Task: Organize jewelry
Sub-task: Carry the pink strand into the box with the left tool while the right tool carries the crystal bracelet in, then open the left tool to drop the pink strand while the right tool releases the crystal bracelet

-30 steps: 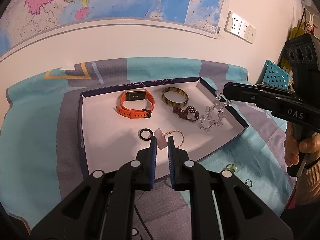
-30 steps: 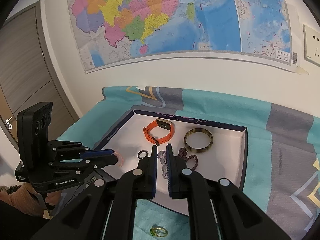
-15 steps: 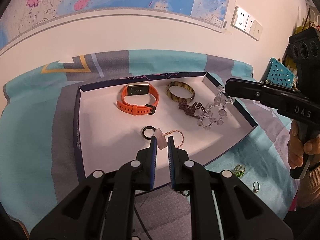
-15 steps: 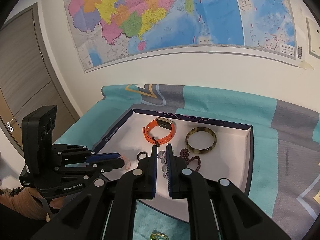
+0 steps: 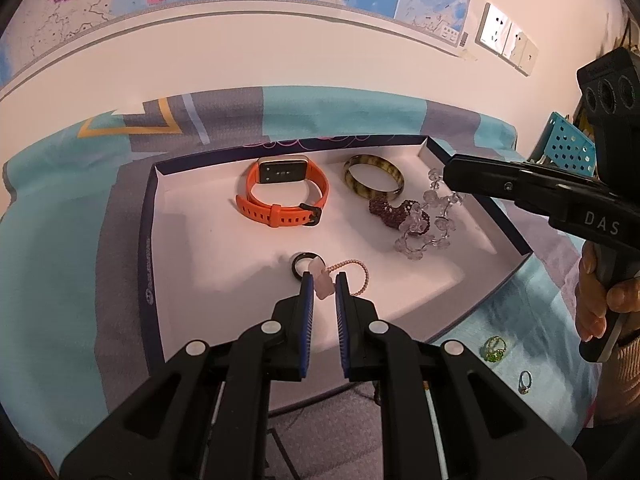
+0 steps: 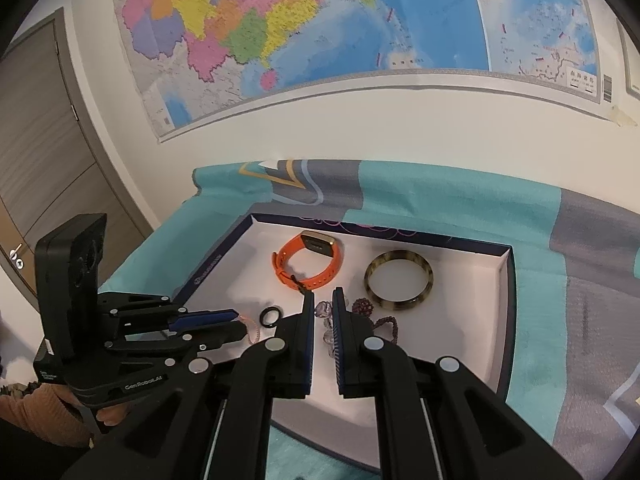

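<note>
Now the left gripper [image 5: 323, 285] is clamped on the pale pink charm of a thin pink beaded bracelet [image 5: 352, 276], whose loop trails to the right of the fingertips over the white floor of the shallow dark-rimmed tray [image 5: 154, 208]. Just beside the charm, on its left, lies a small black ring [image 5: 301, 264].

Opposite, the right gripper [image 6: 322, 307] is closed on a clear crystal bead bracelet [image 5: 424, 232]; in the left wrist view the strand hangs from its fingertips down onto the tray's right side, touching a dark purple beaded bracelet [image 5: 390, 210]. Whether the strand's lower end rests fully on the tray floor is hard to tell.

Toward the back of the tray sit an orange silicone smartwatch [image 5: 286, 196], band buckled, and to its right a brown-and-yellow striped bangle [image 5: 374, 176], lying flat and apart from each other.

Outside the tray, on the teal and grey patterned cloth [image 5: 60, 280], 2 rings lie near the right hand [image 5: 600, 304]: a green stone ring [image 5: 495, 350] and a small silver ring [image 5: 525, 382].
</note>
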`<state>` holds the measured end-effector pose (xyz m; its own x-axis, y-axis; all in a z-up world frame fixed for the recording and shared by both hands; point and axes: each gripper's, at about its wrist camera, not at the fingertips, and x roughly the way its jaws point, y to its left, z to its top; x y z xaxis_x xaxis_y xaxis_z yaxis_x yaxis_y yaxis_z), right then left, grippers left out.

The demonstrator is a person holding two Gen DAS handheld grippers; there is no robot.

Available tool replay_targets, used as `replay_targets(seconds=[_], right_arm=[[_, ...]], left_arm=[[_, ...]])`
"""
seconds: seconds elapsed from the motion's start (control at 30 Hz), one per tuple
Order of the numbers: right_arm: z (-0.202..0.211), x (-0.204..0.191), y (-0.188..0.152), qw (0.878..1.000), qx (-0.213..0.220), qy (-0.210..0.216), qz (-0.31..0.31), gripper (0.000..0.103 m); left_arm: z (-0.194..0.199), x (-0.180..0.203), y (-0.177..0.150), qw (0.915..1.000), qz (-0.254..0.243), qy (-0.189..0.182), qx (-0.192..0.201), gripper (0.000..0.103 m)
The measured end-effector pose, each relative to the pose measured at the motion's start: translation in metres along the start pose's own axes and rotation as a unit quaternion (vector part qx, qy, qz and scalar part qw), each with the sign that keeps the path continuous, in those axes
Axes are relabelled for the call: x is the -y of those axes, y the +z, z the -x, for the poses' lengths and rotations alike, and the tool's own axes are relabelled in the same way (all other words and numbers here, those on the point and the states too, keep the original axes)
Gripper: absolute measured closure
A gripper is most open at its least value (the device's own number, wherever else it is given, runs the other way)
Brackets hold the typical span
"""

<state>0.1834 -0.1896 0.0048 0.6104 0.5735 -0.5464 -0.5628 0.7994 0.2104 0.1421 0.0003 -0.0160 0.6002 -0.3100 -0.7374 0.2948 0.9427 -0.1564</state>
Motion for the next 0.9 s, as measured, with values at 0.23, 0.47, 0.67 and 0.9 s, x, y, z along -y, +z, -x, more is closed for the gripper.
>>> replay_targets(seconds=[0.23,0.47,0.67,0.9], right_arm=[[-0.009,0.008,0.001,1.0,-0.007,-0.004,-0.008,0.096],[-0.018,0.019,0.004,1.0,-0.01,-0.007,-0.021,0.096],[-0.027,0.024,0.005,0.999,-0.017,-0.009,-0.026,0.096],[-0.035,0.029,0.004,0.999,-0.028,-0.018,-0.033,0.092]], left_arm=[[-0.008,-0.002,0.004,1.0,0.002,0.005,-0.007,0.091],[-0.016,-0.007,0.005,0.9998,0.007,0.007,-0.014,0.091],[-0.023,-0.009,0.007,0.9997,0.008,0.006,-0.022,0.091],[-0.027,-0.011,0.008,0.9995,0.01,0.008,-0.029,0.089]])
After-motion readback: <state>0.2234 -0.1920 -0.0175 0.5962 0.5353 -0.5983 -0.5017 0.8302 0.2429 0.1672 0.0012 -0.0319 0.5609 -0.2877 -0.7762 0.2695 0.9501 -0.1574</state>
